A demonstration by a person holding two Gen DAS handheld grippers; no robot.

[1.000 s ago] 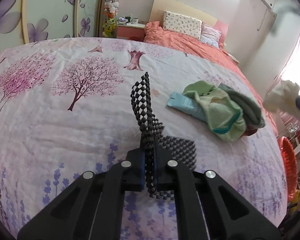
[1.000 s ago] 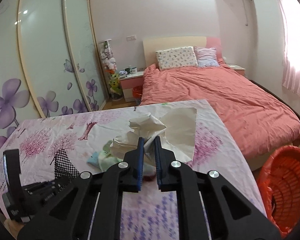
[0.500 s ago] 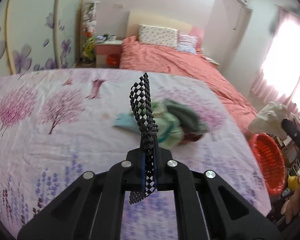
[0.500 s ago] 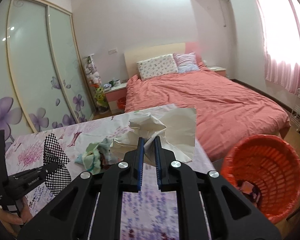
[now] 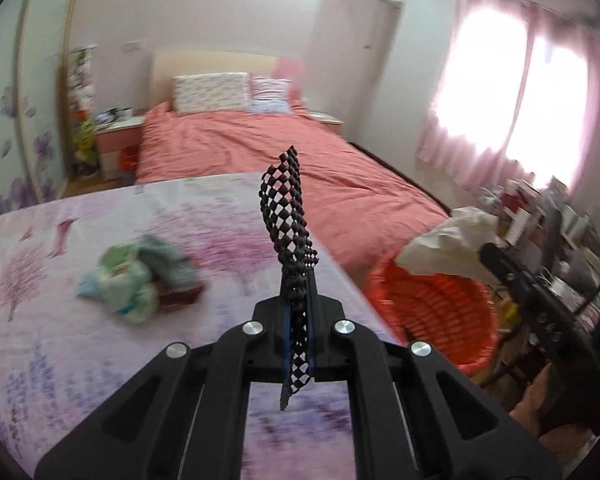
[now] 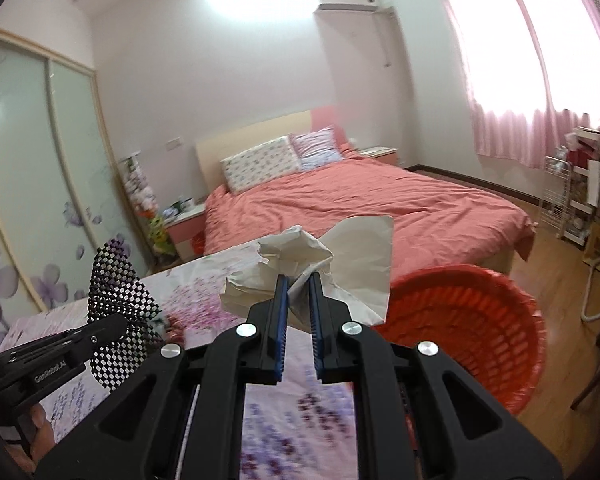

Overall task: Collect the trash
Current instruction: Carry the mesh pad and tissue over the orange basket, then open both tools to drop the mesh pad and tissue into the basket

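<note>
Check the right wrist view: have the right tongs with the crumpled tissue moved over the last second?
Yes. The right tongs, shut on the crumpled tissue, swung right, away from the wardrobe, toward the orange basket.

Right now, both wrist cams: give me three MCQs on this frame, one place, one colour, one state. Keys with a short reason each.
1. Where is the clothes pile?
A. in the basket
B. on the floral sheet
C. on the red bed

2. What colour is the basket?
A. orange-red
B. blue
C. white

3. What is the right gripper doing?
A. open and empty
B. shut on black mesh
C. shut on crumpled paper

Key:
1 B, the pile lies on the floral sheet, apart from the basket.
2 A, its ribbed wall is orange-red in both views.
3 C, the paper is pinched between its pads; the left gripper has the mesh piece.
</note>
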